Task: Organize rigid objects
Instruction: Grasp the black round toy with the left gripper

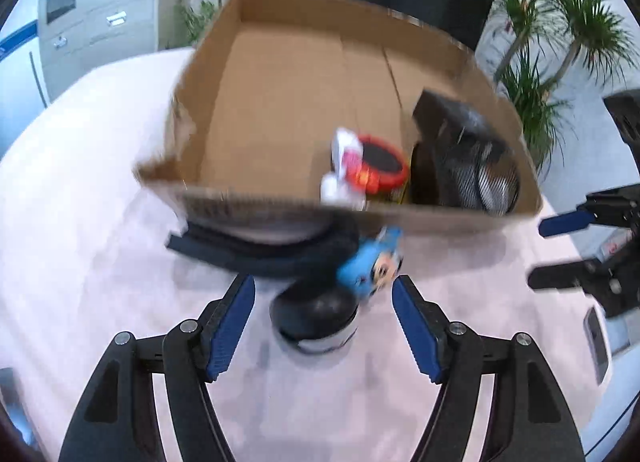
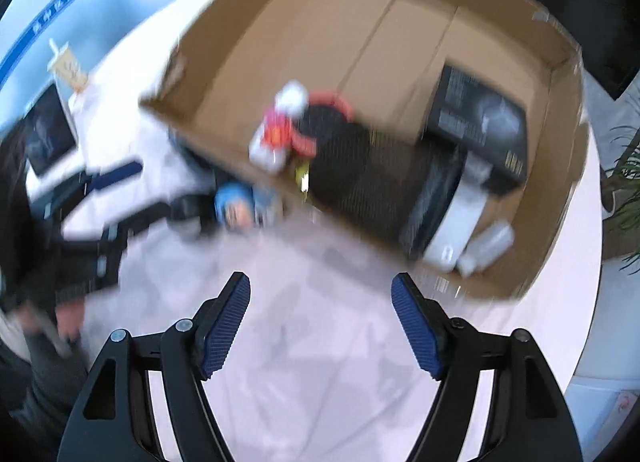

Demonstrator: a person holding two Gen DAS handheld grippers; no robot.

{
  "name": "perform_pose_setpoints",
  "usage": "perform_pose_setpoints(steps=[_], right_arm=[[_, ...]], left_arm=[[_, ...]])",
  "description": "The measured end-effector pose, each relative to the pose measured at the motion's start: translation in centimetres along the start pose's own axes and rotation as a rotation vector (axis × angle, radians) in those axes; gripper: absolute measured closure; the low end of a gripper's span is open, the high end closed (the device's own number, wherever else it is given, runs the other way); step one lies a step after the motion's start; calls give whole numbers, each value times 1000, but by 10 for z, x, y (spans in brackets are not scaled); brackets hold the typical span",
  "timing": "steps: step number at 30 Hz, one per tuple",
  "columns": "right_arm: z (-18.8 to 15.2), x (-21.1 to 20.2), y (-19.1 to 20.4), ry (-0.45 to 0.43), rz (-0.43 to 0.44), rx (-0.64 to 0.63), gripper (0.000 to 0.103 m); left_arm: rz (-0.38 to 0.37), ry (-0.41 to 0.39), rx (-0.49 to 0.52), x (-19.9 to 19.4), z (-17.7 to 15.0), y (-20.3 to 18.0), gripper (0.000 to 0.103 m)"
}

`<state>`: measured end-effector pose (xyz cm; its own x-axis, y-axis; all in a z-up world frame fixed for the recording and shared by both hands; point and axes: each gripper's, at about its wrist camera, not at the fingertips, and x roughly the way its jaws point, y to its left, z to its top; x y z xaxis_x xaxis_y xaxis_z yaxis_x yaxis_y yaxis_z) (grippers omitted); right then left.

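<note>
A cardboard box [image 1: 224,110] stands on the pale table and also shows in the right wrist view [image 2: 248,62]. Inside are a red-rimmed round item [image 1: 380,166], a white bottle [image 1: 340,178], a black mesh holder [image 1: 484,174] and a black carton [image 2: 480,122]. In front of the box lie a blue cartoon toy [image 1: 372,262], a black-lidded jar [image 1: 314,320] and a dark curved band [image 1: 248,250]. My left gripper [image 1: 323,294] is open, its fingers either side of the jar. My right gripper [image 2: 321,292] is open and empty above bare table.
The right gripper [image 1: 580,246] shows at the right edge of the left wrist view; the left gripper [image 2: 100,198] shows at the left of the right wrist view. Potted plants [image 1: 560,42] and a cabinet [image 1: 92,14] stand beyond the table. A small screen [image 2: 48,134] sits at the far left.
</note>
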<state>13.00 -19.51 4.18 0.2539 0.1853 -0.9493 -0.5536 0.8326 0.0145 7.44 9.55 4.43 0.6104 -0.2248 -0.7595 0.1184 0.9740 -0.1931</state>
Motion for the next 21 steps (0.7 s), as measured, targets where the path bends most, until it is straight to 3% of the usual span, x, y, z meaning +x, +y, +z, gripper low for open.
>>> perform_pose_setpoints(steps=[3, 9, 12, 14, 16, 19, 21], right_arm=[[-20, 22, 2, 53, 25, -8, 31], [-37, 57, 3, 111, 76, -7, 31], [-41, 67, 4, 127, 95, -9, 31], [-42, 71, 7, 133, 101, -23, 31], [-44, 75, 12, 142, 104, -55, 31], [-47, 78, 28, 144, 108, -140, 31], [-51, 79, 42, 131, 106, -204, 30]], left_arm=[[-2, 26, 23, 17, -11, -2, 32], [67, 18, 21, 47, -15, -8, 32], [44, 18, -40, 53, -15, -4, 41], [41, 40, -52, 53, -16, -3, 41], [-16, 80, -29, 51, -19, -9, 41], [-167, 155, 11, 52, -27, -32, 41], [-202, 169, 30, 54, -30, -47, 41]])
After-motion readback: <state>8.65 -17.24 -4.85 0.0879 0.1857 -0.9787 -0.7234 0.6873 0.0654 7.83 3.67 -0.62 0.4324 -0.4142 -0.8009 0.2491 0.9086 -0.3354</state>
